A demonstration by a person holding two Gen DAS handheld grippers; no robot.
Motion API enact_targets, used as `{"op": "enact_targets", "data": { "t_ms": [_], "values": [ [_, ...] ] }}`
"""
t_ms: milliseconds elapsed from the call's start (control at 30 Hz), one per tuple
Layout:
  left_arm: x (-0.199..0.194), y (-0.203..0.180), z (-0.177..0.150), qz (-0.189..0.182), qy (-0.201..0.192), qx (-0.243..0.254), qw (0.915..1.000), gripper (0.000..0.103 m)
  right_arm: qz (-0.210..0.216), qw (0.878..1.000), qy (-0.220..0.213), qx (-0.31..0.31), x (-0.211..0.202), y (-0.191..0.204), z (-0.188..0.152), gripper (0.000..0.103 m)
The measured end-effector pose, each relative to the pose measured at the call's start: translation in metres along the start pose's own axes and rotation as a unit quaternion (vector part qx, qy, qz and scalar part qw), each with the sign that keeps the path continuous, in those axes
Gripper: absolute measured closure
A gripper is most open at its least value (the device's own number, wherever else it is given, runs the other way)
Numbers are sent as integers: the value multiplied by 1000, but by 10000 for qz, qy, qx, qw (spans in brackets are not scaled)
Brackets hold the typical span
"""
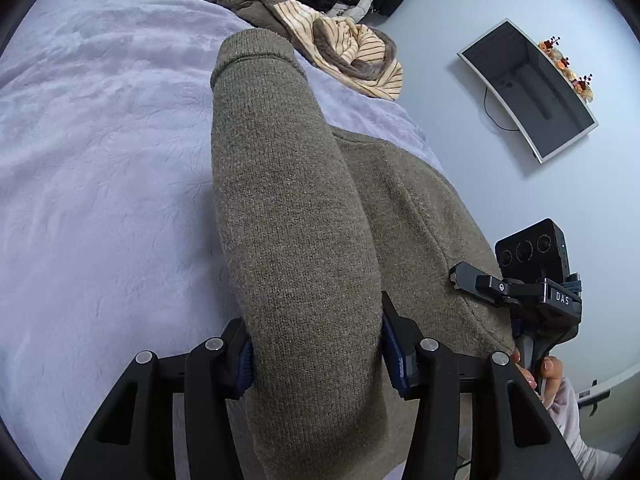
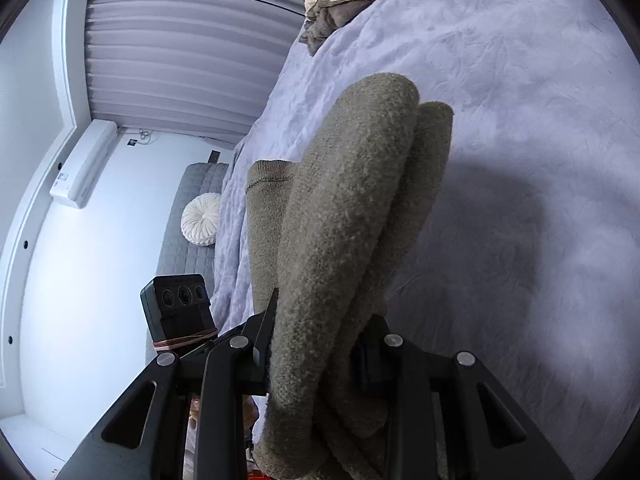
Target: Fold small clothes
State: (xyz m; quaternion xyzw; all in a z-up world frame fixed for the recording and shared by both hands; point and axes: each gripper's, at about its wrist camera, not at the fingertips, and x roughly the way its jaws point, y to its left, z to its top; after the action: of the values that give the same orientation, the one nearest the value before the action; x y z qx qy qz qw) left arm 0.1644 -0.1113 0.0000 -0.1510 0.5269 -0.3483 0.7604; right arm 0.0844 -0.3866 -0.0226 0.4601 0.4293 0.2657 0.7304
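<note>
Over a bed covered with a pale lilac plush blanket point(image 1: 100, 160), two hand-held grippers lift one olive-green knitted sweater point(image 1: 288, 220) off the surface.

In the left wrist view, the left gripper point(image 1: 316, 354) has its jaws part-way closed around a thick rolled sleeve of the sweater. The blue pads press into the knit on both sides. The sleeve stretches away from the camera and ends in a ribbed cuff point(image 1: 252, 54). The body of the sweater spreads to the right, draped over the bed's edge. Further right, the right gripper point(image 1: 460, 276) shows from the side with its black camera block; a hand point(image 1: 538, 368) in a pale sleeve grips its handle.

In the right wrist view, the right gripper point(image 2: 316, 354) is also part-way closed, clamped on a bunched double fold of the same sweater point(image 2: 344, 220). The fabric fills the gap between the fingers and rises in two thick rolls. A shadow of the cloth falls on the blanket point(image 2: 520, 120) to the right. The left gripper's camera block point(image 2: 180, 308) appears at lower left.

At the far end of the bed lies a heap of other clothes point(image 1: 312, 28): a cream striped garment, a grey-brown one and black items. A wall-mounted screen point(image 1: 528, 88) with small orange flowers along its top edge hangs on the white wall. The right wrist view also shows pleated curtains point(image 2: 180, 40), an air conditioner point(image 2: 86, 162), and a round white cushion point(image 2: 202, 220) on a grey quilted bench.
</note>
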Motion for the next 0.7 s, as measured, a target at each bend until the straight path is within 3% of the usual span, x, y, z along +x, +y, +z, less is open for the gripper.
{"op": "enact_targets", "data": {
  "t_ms": [400, 567, 700],
  "values": [
    [-107, 11, -89, 327, -93, -131, 9993, 50, 433, 9982, 423, 57, 21, 42, -90, 71],
    [-121, 39, -122, 474, -23, -408, 9980, 50, 482, 9966, 603, 280, 51, 35, -117, 71],
    [-113, 66, -144, 627, 132, -690, 9956, 50, 276, 9961, 760, 365, 78, 26, -128, 71]
  ]
}}
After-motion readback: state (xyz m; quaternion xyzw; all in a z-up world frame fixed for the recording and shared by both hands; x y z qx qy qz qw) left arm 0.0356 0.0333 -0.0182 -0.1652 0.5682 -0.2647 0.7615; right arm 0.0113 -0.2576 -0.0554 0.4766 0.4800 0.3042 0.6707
